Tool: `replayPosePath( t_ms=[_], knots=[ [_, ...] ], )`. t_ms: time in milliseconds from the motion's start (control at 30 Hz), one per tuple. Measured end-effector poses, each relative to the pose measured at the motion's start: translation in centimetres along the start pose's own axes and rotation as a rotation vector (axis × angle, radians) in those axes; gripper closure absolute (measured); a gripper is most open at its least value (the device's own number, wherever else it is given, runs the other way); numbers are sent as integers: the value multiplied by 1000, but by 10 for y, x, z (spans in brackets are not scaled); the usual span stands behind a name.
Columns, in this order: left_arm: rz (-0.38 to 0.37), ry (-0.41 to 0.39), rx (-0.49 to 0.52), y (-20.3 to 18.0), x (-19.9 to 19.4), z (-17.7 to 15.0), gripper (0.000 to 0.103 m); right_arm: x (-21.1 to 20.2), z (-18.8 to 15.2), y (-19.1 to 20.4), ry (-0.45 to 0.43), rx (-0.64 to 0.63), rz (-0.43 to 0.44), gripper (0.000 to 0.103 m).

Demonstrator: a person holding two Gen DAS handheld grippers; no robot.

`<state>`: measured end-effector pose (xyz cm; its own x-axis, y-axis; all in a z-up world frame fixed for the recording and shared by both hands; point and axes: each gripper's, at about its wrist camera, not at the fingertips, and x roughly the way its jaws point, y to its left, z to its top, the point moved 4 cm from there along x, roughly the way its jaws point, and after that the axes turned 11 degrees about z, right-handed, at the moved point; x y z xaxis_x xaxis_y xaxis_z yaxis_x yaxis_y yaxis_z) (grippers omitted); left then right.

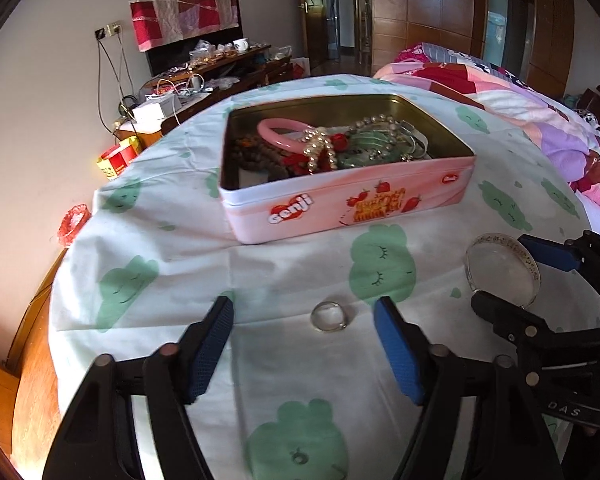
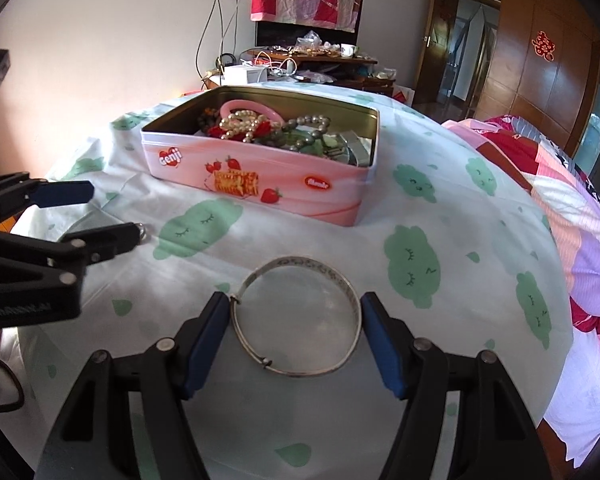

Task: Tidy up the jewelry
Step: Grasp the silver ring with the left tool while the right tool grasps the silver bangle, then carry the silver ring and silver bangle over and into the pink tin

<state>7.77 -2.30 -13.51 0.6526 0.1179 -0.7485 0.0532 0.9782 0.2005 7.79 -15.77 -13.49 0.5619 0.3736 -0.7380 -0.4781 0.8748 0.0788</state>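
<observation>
Lying flat on printed cotton, a small silver ring and engraved metal bangle sit between open jaws.

Left gripper, right gripper: black plastic frames, blue textured pads, silver rivets; white lettering, possibly "GenRobot".

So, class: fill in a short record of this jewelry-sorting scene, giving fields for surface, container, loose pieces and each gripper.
surface: white cloth with green cartoon print
container: open pink Genji biscuit tin, holding bead strings, pearls and a pink bangle
loose piece 1: silver ring, flat on the cloth
loose piece 2: engraved silver bangle, flat on the cloth
left gripper: open, ring between its fingers
right gripper: bangle between its fingers; contact unclear
</observation>
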Motion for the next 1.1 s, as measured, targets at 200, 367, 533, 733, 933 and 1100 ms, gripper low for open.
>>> replayPosePath(
  t_ms=[200, 367, 533, 733, 933, 1100],
  knots=[
    [-39, 20, 9, -5, 5, -3, 59, 1, 0, 2, -1, 4, 5, 34],
    [-93, 15, 34, -10, -2, -5, 82, 1, -1, 3, -2, 4, 5, 34],
    [-103, 14, 11, -5, -4, -6, 82, 0, 0, 3, -14, 5, 6, 34],
    [-90, -22, 4, 2, -14, -3, 82, -2, 1, 3, -25, 2, 8, 34],
    [-70, -64, 16, 3, -25, 4, 82, -4, 1, 2, -31, -2, 11, 34],
    [-64, -93, 21, 5, -33, 11, 82, -8, 4, 4, -47, -9, 12, 34]
  ],
)
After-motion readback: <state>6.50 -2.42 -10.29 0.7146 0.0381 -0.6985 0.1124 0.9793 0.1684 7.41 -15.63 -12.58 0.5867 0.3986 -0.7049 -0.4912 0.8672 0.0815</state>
